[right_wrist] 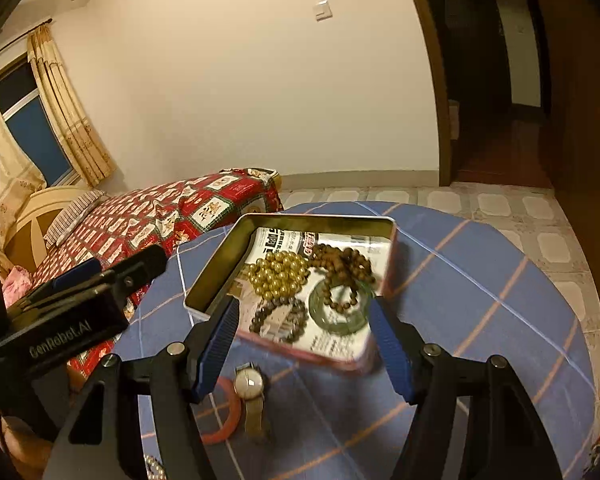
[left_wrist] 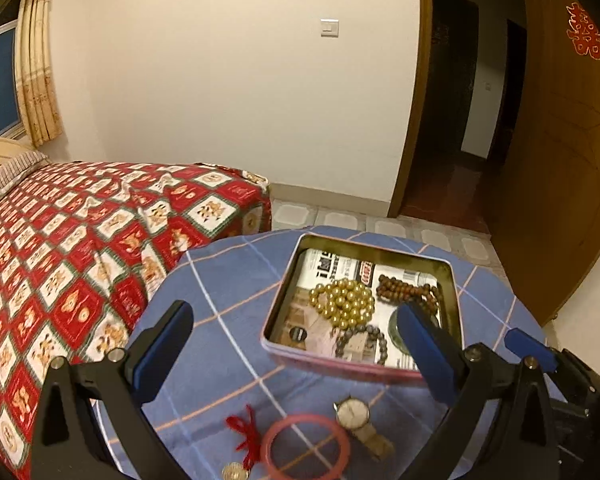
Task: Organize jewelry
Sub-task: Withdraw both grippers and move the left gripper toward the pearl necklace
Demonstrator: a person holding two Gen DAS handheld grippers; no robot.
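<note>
Both grippers, left (left_wrist: 296,338) and right (right_wrist: 304,338), are held apart and empty; the watch (left_wrist: 353,413) is judged rigid, slippery at the case, best gripped across the strap.

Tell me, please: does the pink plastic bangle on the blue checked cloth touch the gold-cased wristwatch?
Cannot tell. In the left wrist view the pink plastic bangle lies close beside the gold-cased wristwatch; in the right wrist view they overlap, and blur hides any gap.

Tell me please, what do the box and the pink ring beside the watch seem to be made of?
The box looks like thin metal, likely tin: its inner walls have a dull golden sheen and a rolled rim. The pink ring looks like smooth translucent plastic or resin, perhaps glass; the blurred view leaves that open.
</note>
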